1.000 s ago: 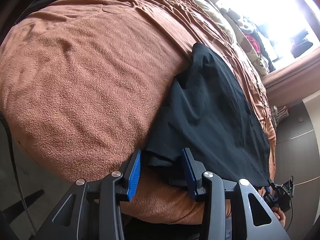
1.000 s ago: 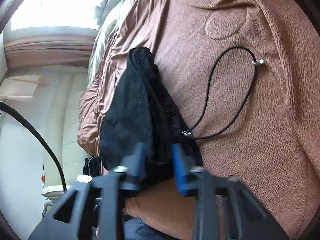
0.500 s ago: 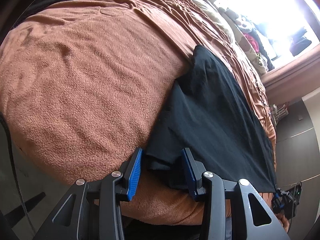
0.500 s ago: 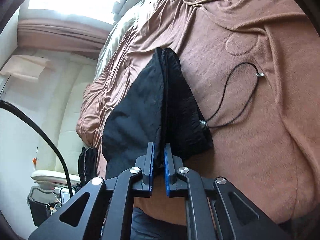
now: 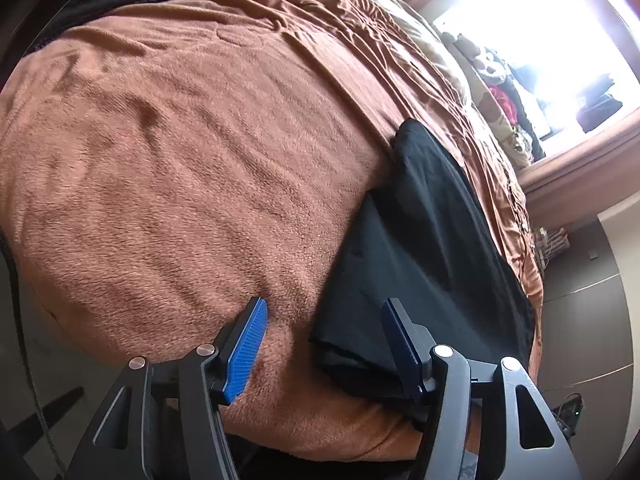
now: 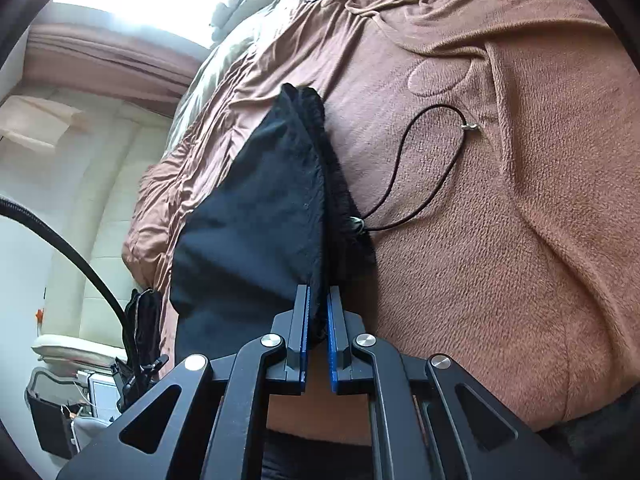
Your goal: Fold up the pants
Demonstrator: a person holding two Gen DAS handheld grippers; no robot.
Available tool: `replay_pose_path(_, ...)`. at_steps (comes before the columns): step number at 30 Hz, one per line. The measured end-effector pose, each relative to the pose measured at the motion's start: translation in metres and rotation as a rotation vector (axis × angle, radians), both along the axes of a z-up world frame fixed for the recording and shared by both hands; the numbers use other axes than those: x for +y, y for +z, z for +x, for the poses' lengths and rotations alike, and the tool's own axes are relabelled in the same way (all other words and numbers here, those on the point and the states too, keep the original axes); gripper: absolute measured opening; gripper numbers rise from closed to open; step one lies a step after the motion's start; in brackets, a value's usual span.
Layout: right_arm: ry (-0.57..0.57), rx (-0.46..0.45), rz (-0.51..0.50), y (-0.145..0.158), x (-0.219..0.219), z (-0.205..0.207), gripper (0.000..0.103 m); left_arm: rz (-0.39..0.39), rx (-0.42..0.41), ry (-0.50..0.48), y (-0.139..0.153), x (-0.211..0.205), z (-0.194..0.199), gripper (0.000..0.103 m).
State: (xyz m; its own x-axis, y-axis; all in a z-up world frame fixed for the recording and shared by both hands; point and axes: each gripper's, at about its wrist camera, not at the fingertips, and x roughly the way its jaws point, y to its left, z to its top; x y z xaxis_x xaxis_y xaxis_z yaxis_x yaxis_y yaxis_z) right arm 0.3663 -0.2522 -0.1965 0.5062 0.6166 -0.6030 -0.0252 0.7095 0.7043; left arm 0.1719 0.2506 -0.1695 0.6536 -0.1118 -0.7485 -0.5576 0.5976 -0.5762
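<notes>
Ahead of the left tool (image 5: 322, 344), the pants (image 5: 424, 264) lie flat on the bed (image 5: 168, 168), spread away toward the window. The left tool's jaws have just been opening; they stand well apart, and the near corner of the pants sits between them, closer to the right-hand pad. Neither pad presses on the cloth, so this tool holds nothing.

Between the pads of the right tool (image 6: 318, 312), the waistband end of the pants (image 6: 256, 216) is pinched. These jaws have just been closing and are now almost fully together, with only the bunched fabric separating them. A drawstring (image 6: 424, 184) trails from the waistband onto the bed, to the right of this tool.

Progress assessment: the pants appear to be doubled lengthwise, one leg on the other, as two layered edges show at the gripped end. That first fold is judged complete. The crosswise fold, bringing one end over the other, is not yet done. The loose drawstring likely needs tucking in before the final fold.
</notes>
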Motion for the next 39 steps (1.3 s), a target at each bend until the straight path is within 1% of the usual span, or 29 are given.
replay_pose_path(4,-0.01,0.006,-0.001,0.001,-0.001,0.006,0.004,0.003,0.001,-0.035,0.0,-0.009,0.008,0.062)
replay_pose_path(5,-0.012,0.007,-0.001,0.001,0.0,0.006,0.004,-0.001,0.006,-0.044,-0.001,-0.011,0.01,0.057)
replay_pose_path(6,-0.014,0.008,-0.003,0.001,0.0,0.006,0.004,-0.004,0.011,-0.054,-0.002,-0.014,0.012,0.045)
replay_pose_path(7,-0.017,0.008,-0.007,0.001,0.001,0.007,0.004,-0.009,0.02,-0.069,-0.005,-0.016,0.013,0.037)
replay_pose_path(8,-0.017,0.009,-0.01,0.0,0.002,0.007,0.004,-0.012,0.027,-0.076,-0.007,-0.018,0.014,0.021)
replay_pose_path(9,-0.018,0.009,-0.016,-0.001,0.002,0.006,0.004,-0.015,0.032,-0.083,-0.008,-0.02,0.014,0.01)
replay_pose_path(11,-0.014,0.014,-0.019,-0.001,0.004,0.005,0.004,-0.008,0.02,-0.084,-0.005,-0.021,0.01,0.006)
replay_pose_path(16,-0.011,0.001,-0.027,0.004,0.006,0.0,0.004,0.023,-0.034,-0.089,0.018,-0.023,-0.009,0.005)
replay_pose_path(19,-0.001,0.001,-0.053,0.003,0.011,0.0,0.004,0.046,-0.006,-0.096,0.017,-0.023,-0.011,0.005)
replay_pose_path(23,-0.003,0.019,-0.063,-0.002,0.012,-0.002,0.004,0.031,0.019,-0.078,0.007,-0.021,-0.017,0.005)
replay_pose_path(26,0.002,0.011,-0.077,0.002,0.012,-0.004,0.005,0.034,0.016,-0.09,0.005,-0.022,-0.018,0.005)
replay_pose_path(29,0.019,-0.008,-0.128,0.01,0.016,-0.001,0.009,0.02,0.022,-0.097,0.006,-0.021,-0.016,0.009)
replay_pose_path(30,0.023,-0.011,-0.152,0.013,0.017,0.001,0.014,0.024,0.025,-0.1,0.008,-0.021,-0.013,0.014)
replay_pose_path(31,0.028,-0.014,-0.17,0.017,0.018,0.003,0.029,0.034,0.027,-0.102,0.01,-0.02,-0.012,0.019)
replay_pose_path(32,0.029,-0.025,-0.184,0.022,0.018,0.004,0.04,0.037,0.023,-0.101,0.011,-0.02,-0.009,0.035)
replay_pose_path(33,0.026,-0.049,-0.197,0.03,0.017,0.006,0.06,0.042,0.018,-0.095,0.013,-0.019,-0.008,0.052)
replay_pose_path(34,0.023,-0.074,-0.209,0.037,0.017,0.007,0.066,0.052,0.012,-0.084,0.015,-0.017,-0.008,0.058)
replay_pose_path(35,0.023,-0.096,-0.224,0.043,0.018,0.009,0.066,0.059,0.009,-0.079,0.016,-0.015,-0.007,0.061)
replay_pose_path(36,0.035,-0.12,-0.243,0.052,0.02,0.013,0.066,0.062,0.007,-0.077,0.017,-0.013,-0.005,0.061)
replay_pose_path(39,0.071,-0.148,-0.265,0.064,0.027,0.027,0.066,0.064,0.006,-0.064,0.019,-0.005,0.002,0.061)
